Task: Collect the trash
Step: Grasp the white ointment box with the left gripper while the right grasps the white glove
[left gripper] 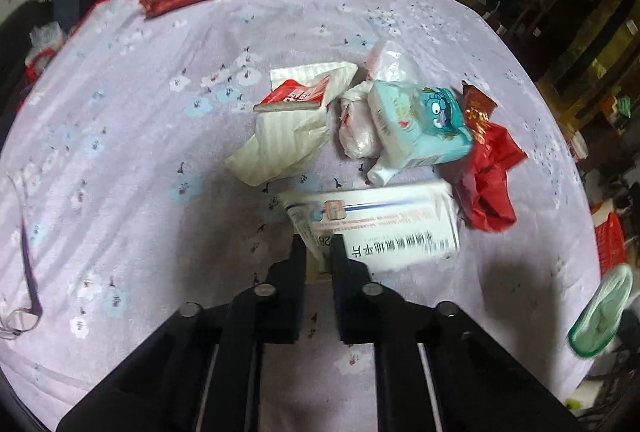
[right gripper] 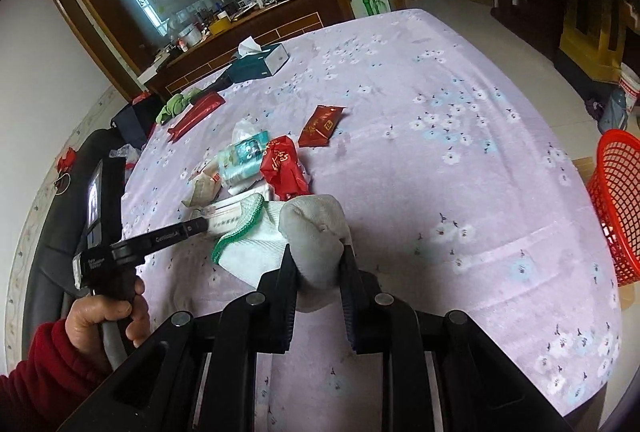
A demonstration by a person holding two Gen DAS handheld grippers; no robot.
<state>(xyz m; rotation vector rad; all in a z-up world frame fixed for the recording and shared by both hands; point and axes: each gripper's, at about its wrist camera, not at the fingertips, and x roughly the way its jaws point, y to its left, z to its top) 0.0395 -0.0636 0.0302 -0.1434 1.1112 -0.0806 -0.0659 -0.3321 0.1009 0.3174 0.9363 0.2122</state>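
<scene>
The left gripper [left gripper: 318,244] pinches the near corner of a white printed medicine box [left gripper: 384,224], and the right gripper [right gripper: 318,260] clamps a grey-and-white work glove with green cuff [right gripper: 312,232]. Both hang over a lilac flower-print tablecloth [right gripper: 460,151] strewn with crumpled wrappers. Beyond lie a teal tissue box [right gripper: 260,61], a wooden sideboard [right gripper: 272,19], pale floor tiles and a red mesh plastic basket [right gripper: 618,207].
</scene>
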